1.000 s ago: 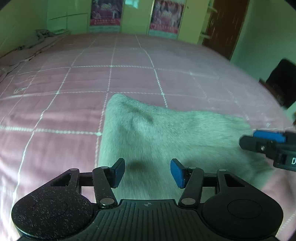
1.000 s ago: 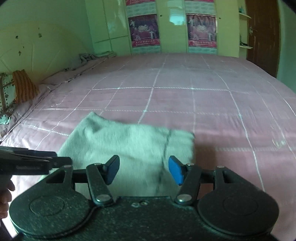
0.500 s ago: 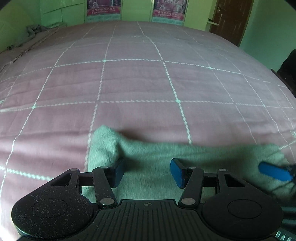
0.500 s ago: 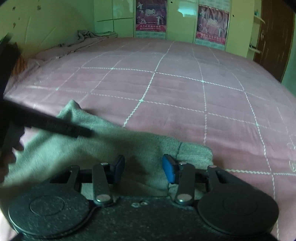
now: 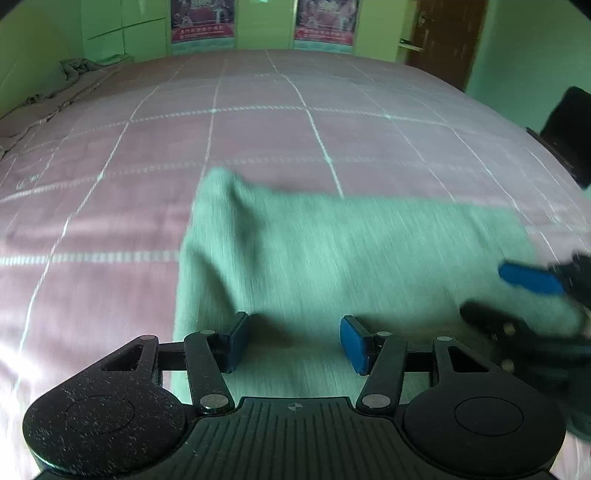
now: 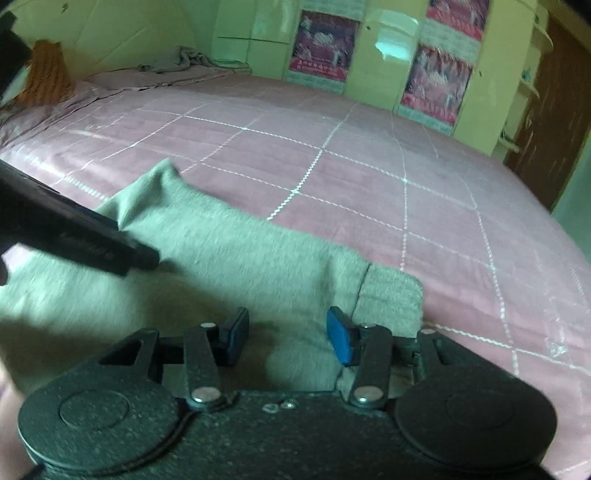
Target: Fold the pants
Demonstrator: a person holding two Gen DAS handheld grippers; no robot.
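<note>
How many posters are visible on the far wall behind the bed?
2. In the left wrist view, one poster hangs left of centre and the other poster right of centre; more may lie outside the frame.

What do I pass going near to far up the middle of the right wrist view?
Right gripper, jaws open → folded grey-green fleece pants → pink bedspread with white grid stitching → pink posters on the pale green wardrobe.
</note>
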